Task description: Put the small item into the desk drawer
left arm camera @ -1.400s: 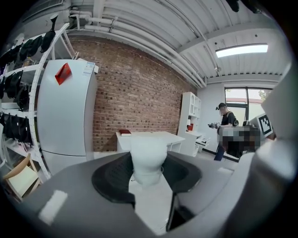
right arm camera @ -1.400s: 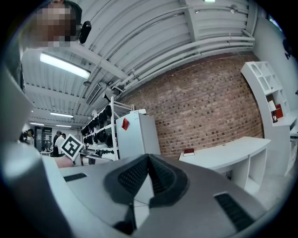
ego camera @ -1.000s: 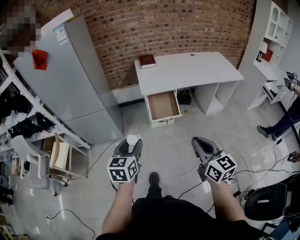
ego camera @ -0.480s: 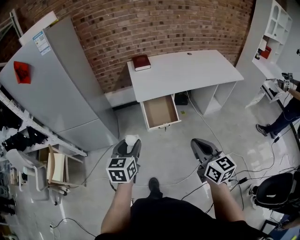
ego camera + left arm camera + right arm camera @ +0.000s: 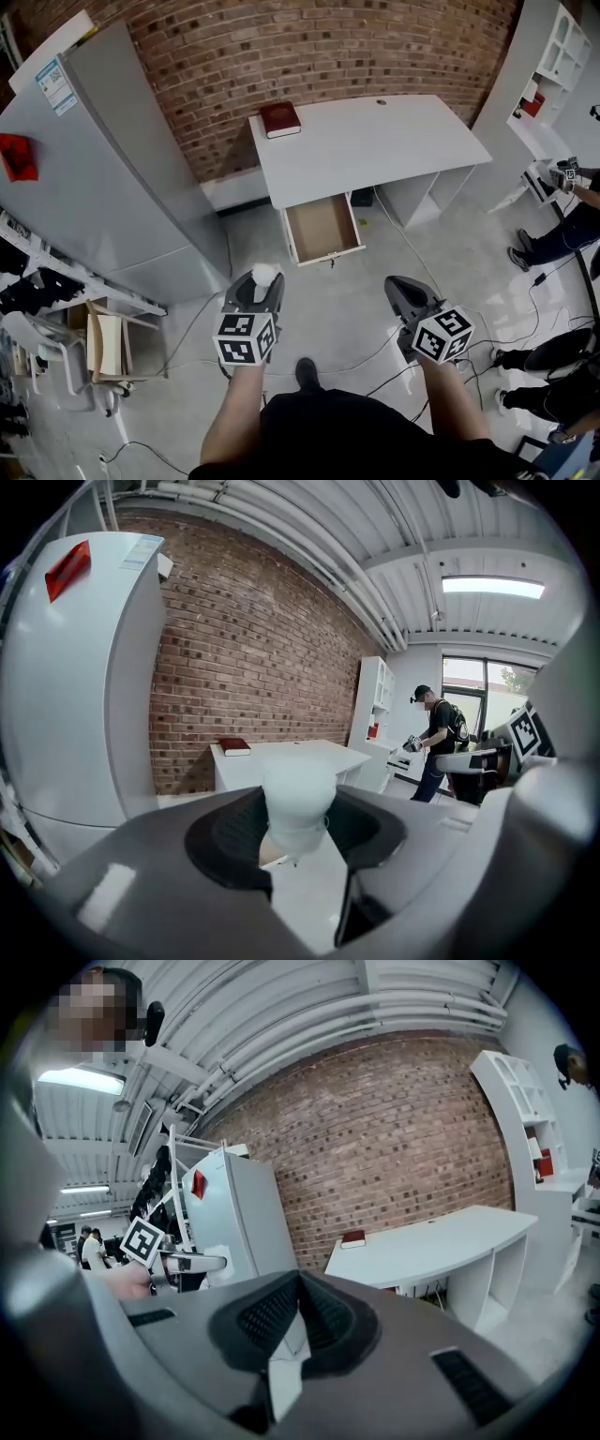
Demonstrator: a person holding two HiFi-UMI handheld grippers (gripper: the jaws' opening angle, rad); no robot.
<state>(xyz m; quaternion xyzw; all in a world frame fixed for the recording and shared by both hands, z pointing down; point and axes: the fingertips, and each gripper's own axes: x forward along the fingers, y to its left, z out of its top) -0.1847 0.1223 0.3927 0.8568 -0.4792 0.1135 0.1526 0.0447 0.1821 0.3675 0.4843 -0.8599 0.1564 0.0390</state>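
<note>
- Near centre, above the floor: left gripper (image 5: 258, 286) clamped on the small item (image 5: 266, 273), a white lump standing up between the jaw pads.
- To its right: right gripper (image 5: 397, 284), jaws together, nothing between them.
- Far side: white desk (image 5: 375, 141) against the brick wall (image 5: 309, 47). Its drawer (image 5: 323, 227) is pulled open, well apart from both grippers.
- Red book (image 5: 280, 119) lies on the desk's far left corner.
- Left of the desk: grey fridge (image 5: 103, 178).
</note>
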